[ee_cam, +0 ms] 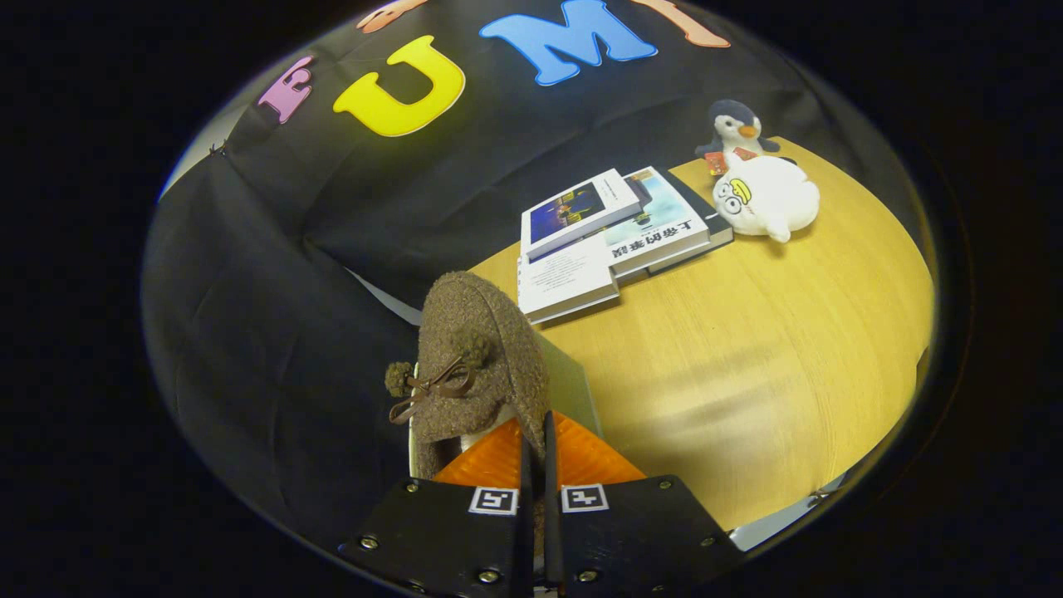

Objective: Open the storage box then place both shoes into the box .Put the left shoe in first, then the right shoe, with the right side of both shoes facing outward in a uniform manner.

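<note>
A brown fuzzy shoe (477, 365) with a small brown bow and pompoms hangs in the air, toe pointing away from me. My gripper (536, 448) is shut on the shoe's rear rim, the two fingers pressed close together with only a thin edge of it between them. Behind the shoe a pale greenish panel (573, 386) shows, which may be part of the storage box; I cannot tell for sure. The shoe is held above the near left corner of the wooden table (747, 357).
A stack of books (606, 237) lies at the table's far side. Beyond them sit a white plush toy (764, 199) and a small penguin plush (735, 133). The black cloth wall stands behind and to the left.
</note>
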Available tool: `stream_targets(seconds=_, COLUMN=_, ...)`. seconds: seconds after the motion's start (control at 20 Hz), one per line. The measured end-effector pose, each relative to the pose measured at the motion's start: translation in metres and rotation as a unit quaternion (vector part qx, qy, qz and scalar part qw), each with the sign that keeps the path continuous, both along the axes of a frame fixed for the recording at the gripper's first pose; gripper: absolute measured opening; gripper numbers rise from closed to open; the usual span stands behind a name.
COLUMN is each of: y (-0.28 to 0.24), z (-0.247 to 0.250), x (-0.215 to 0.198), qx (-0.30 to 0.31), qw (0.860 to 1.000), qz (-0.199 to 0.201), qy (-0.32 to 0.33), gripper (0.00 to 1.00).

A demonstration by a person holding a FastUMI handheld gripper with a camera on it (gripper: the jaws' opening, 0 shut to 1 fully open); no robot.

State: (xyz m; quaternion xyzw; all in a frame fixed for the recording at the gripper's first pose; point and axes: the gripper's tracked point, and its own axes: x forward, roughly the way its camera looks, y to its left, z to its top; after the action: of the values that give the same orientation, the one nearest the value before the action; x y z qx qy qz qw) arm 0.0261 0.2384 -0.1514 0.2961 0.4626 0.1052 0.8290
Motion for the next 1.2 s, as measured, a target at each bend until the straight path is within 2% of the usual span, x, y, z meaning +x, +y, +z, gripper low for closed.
stream_targets(seconds=0.4, y=0.033, z=-0.021, x=-0.005, qx=0.014, qw=1.0, qz=-0.011, qy=0.026, gripper=0.05)
stream_targets(seconds=0.5, y=0.038, z=-0.02, x=-0.005, qx=0.029, qw=0.999, qz=-0.017, qy=0.024, gripper=0.15)
stream_targets(seconds=0.7, y=0.022, z=0.002, x=-0.001, qx=0.007, qw=0.999, qz=-0.03, qy=-0.024, gripper=0.98)
stream_targets(seconds=0.95, y=-0.017, z=0.04, x=-0.001, qx=-0.048, qw=0.993, qz=-0.016, qy=-0.107, gripper=0.98)
stream_targets(seconds=1.2, y=-0.075, z=0.075, x=-0.003, qx=-0.072, qw=0.983, qz=-0.017, qy=-0.171, gripper=0.98)
